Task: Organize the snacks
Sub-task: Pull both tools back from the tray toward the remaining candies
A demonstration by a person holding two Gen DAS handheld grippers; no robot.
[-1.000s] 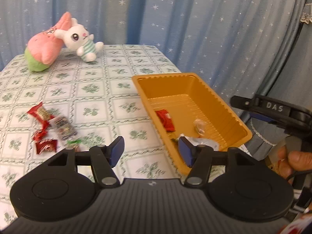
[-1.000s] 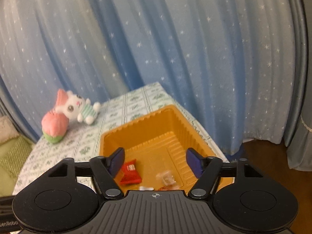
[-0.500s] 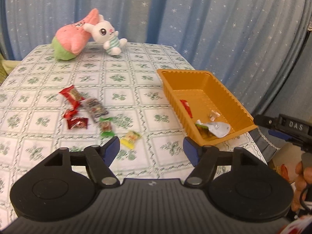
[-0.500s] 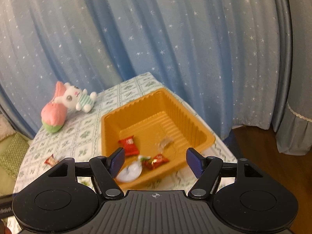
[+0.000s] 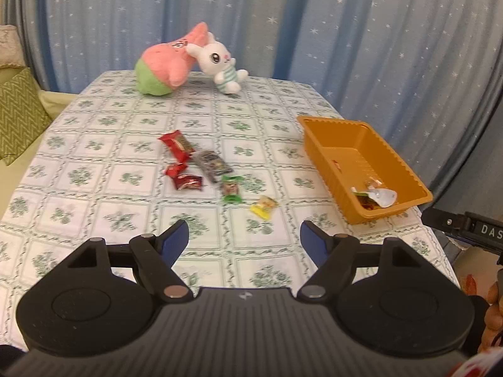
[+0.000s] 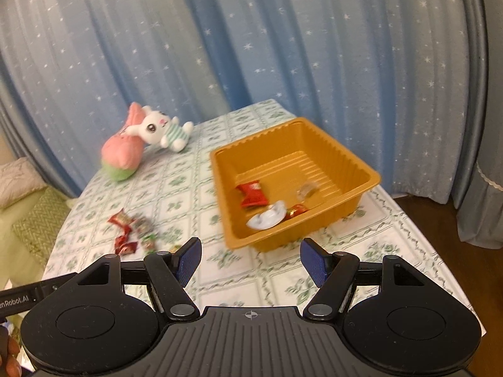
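A table under a white cloth with green floral squares (image 5: 94, 188) spreads out ahead of both grippers. Ahead and to the right of the left gripper (image 5: 244, 240), whose jaws are opening with nothing between them, sits a rectangular orange plastic tray (image 5: 405, 169) holding a few wrapped snacks; the right gripper (image 6: 250, 259), jaws apart and empty, has this tray (image 6: 367, 172) just ahead of it. At the table's far edge lie a pink-and-green plush star (image 5: 163, 66) and a white plush rabbit (image 5: 220, 66), touching. Straight ahead of the left gripper, loose on the cloth, lie small red, dark, green and yellow snack packets (image 5: 217, 169).
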